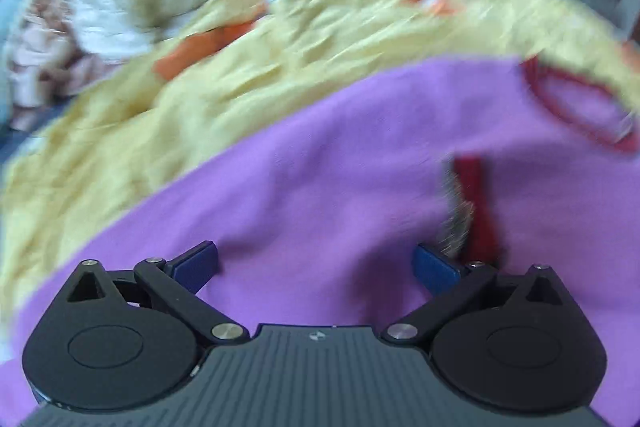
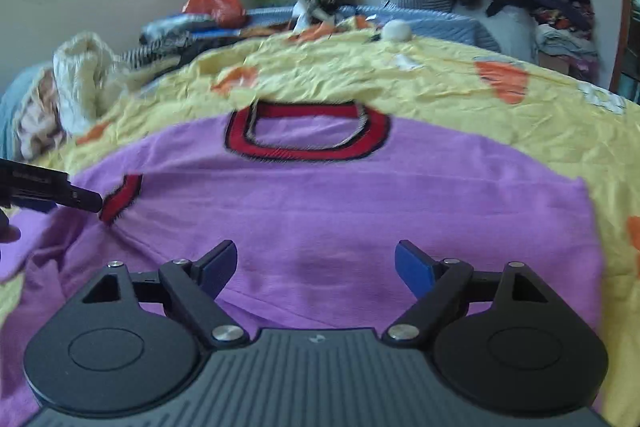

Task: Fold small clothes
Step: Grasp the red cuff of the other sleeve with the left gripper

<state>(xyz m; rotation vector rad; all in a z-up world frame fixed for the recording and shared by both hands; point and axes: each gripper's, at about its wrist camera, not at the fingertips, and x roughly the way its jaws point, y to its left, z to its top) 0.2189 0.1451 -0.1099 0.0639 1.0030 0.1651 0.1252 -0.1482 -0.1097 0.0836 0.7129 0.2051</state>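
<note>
Both grippers, left gripper [image 1: 316, 267] and right gripper [image 2: 316, 263], hover wide open and empty over the purple sweater [image 2: 320, 211]; a one-layer pinch could drag it crooked.

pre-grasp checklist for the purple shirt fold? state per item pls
1. Right gripper open, nothing between its fingers: ok.
2. Left gripper open, nothing clamped: ok.
3. Purple shirt lies on the yellow sheet, red collar at the far end: ok.
4. Body of shirt flat: not ok, the side by the red sleeve cuff is bunched and wrinkled.
5. Left gripper lined up on the cuff: cannot tell, the left wrist view is blurred; the right wrist view shows it right beside the cuff.
6. Other clothes clear of the shirt: ok, cream garment sits off to the side.
</note>
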